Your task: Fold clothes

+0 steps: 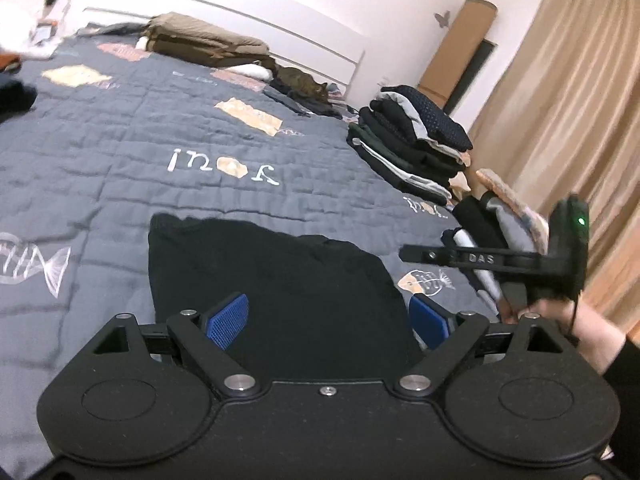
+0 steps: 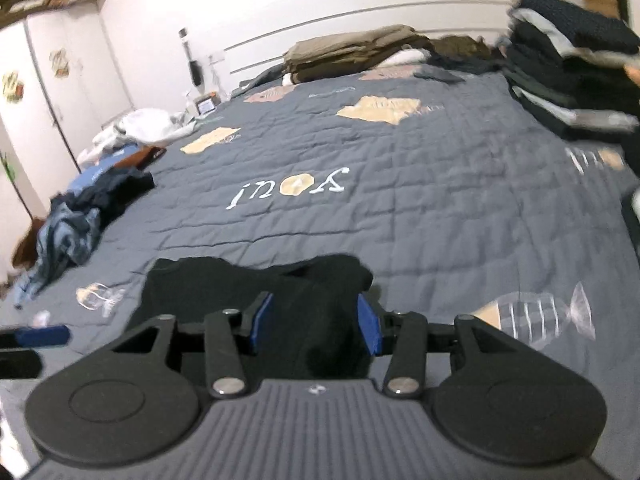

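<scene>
One black garment (image 1: 272, 292) lies flat on the grey quilt (image 1: 120, 168), its long axis running away from both cameras toward the headboard (image 1: 312, 44). Left gripper (image 1: 326, 322) and right gripper (image 2: 314, 326) hover over its near edge, jaws spread, gripping nothing. One stack of folded clothes (image 1: 412, 144) sits right.

Garment (image 1: 272, 292) on bed (image 1: 160, 152), stack (image 1: 412, 140) right.

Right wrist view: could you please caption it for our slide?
Open right gripper over a black garment on the grey quilt, folded stack beyond.
</scene>
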{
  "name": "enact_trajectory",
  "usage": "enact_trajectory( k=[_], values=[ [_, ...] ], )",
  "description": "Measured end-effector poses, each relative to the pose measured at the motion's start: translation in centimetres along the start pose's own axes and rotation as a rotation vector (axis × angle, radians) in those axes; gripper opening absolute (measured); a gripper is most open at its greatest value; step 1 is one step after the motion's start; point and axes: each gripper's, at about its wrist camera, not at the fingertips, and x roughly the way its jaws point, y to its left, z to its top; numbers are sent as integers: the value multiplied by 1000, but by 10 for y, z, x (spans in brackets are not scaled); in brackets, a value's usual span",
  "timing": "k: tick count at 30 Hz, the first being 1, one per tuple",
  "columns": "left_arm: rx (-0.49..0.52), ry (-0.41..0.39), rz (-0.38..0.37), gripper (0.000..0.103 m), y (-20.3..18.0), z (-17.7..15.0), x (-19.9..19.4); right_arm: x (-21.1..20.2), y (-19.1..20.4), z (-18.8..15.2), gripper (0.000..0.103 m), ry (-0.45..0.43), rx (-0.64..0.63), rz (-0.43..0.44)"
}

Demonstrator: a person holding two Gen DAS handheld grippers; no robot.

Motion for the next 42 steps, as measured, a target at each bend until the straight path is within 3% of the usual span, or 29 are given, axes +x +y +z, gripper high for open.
enact_trajectory(
  k=[6,14,24,27,32,35,36,39,42],
  values=[
    [29,11,-11,87,8,6,10,32,1,14,46,22,-145,9],
    [9,50,-41,87,14,7,20,75,-2,19,46,90,-187,-3],
    [10,65,-40,87,14,3,20,115,23,13,46,175,-366,-37],
    [2,70,-33,87,16,3,21,125,22,8,46,207,-361,-21],
    [-1,74,-27,87,16,3,21,126,18,5,45,167,-335,22],
    [-6,77,-21,87,16,3,21,122,15,5,31,168,-330,69],
    [-9,78,-18,87,17,3,22,123,15,5,19,175,-320,76],
    [-5,76,-15,87,17,3,21,122,16,7,9,170,-299,77],
    [-7,70,-12,87,18,3,20,116,6,15,7,116,-182,89]
  ],
)
